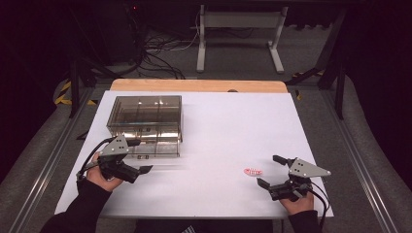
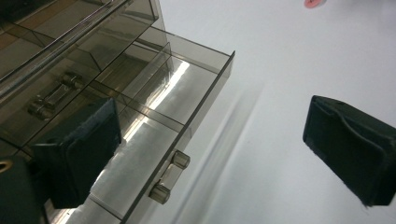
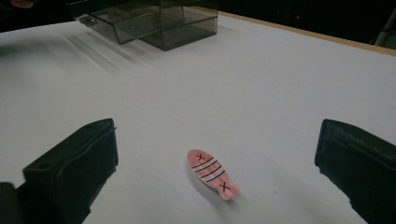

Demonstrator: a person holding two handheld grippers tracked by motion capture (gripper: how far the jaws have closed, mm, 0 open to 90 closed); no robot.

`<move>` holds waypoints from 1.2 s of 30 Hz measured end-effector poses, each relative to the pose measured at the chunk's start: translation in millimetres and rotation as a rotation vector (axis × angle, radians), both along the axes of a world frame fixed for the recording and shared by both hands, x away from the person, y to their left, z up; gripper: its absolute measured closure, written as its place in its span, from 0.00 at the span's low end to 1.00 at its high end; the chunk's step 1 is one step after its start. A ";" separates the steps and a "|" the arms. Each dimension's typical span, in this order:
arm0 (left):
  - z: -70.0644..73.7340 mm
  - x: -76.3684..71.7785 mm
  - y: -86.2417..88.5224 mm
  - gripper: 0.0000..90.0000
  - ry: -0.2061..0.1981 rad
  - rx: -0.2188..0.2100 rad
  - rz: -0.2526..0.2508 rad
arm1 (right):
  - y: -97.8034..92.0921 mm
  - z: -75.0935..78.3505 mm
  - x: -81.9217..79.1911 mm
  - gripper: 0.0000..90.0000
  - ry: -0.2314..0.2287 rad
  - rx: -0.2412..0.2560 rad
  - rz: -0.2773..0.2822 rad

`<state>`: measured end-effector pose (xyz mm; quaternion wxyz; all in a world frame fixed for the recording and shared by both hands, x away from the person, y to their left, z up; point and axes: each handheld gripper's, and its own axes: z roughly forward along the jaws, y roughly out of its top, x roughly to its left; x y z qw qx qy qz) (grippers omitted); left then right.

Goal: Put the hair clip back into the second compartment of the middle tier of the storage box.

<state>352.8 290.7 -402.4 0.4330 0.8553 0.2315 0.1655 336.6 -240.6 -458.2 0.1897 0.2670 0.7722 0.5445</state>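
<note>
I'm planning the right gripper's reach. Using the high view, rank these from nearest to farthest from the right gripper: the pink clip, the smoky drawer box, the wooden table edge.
1. Pink clip: on the white sheet, just to the left of the right gripper.
2. Smoky drawer box: far left, by the left gripper, one drawer pulled out.
3. Wooden table edge: the table's far side, behind the box.

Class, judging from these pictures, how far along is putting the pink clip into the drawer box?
Done: the drawer stands pulled open. In hand: the open right gripper frames the pink clip, which lies untouched on the table. Left: gripping it, placing it inside, closing up.
</note>
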 end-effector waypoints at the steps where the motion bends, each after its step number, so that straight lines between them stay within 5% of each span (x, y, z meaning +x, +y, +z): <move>1: -0.3 -1.4 0.3 0.05 -0.003 -0.008 0.003 | 0.0 0.0 0.0 0.00 0.000 0.000 0.000; 9: -10.4 -11.7 -2.6 0.00 0.015 -0.032 0.010 | 0.6 0.0 0.4 0.00 0.000 -0.003 0.002; 17: -22.2 -25.0 -0.1 0.03 0.017 -0.105 0.026 | 1.8 0.1 0.7 0.00 -0.004 0.000 0.008; 36: -57.9 -35.7 3.7 0.03 0.062 -0.128 0.018 | 2.7 -0.1 0.4 0.00 -0.005 -0.004 0.010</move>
